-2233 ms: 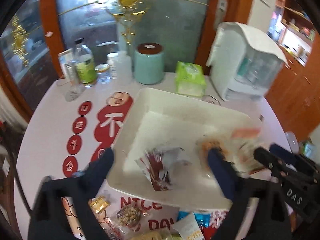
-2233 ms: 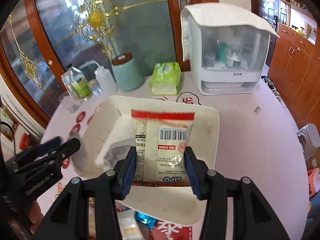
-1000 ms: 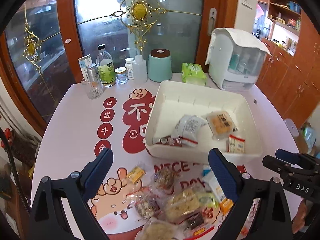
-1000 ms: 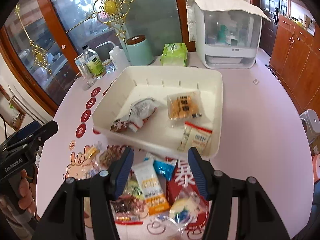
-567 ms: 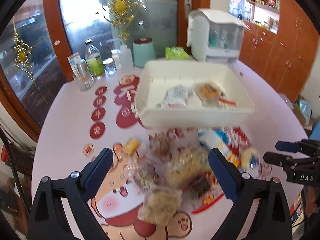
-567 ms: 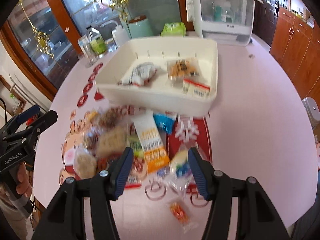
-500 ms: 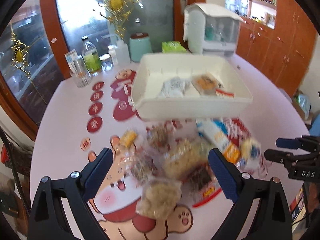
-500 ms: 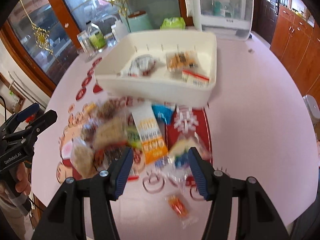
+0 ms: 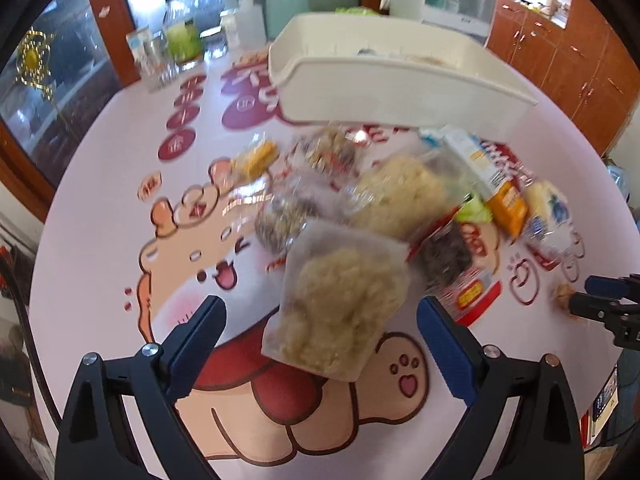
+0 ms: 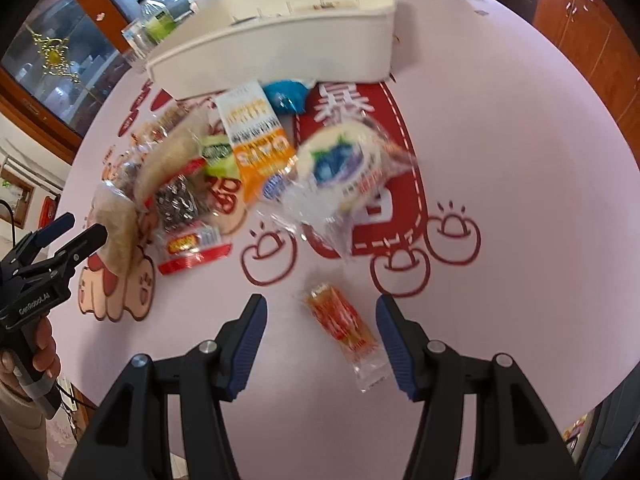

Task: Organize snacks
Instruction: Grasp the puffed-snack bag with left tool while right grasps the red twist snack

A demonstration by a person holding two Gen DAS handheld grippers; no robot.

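Note:
A pile of snack packets lies on the pink table in front of a white bin (image 9: pixel 384 92). My left gripper (image 9: pixel 320 336) is open, low over a clear bag of pale puffed snack (image 9: pixel 340 304), its fingers on either side of the bag and apart from it. My right gripper (image 10: pixel 320 324) is open too, straddling a small orange-red packet (image 10: pixel 344 320) that lies alone near the table's front edge. Nothing is held. The bin (image 10: pixel 276 36) sits behind the pile in the right wrist view, where the left gripper (image 10: pixel 80 232) shows at the far left.
Other packets: an orange oats bar (image 10: pixel 256 140), a blueberry bun bag (image 10: pixel 340 164), a dark-filled red pack (image 10: pixel 184 216), a blue pack (image 10: pixel 286 96). Bottles and jars (image 9: pixel 176 44) stand at the table's back left. A hand (image 10: pixel 40 356) holds the left tool. Wooden cabinets line the right.
Both grippers came down and back from the bin toward the loose packets. The pale bag now lies between my left fingers, the orange-red packet between my right fingers. Both stayed open.

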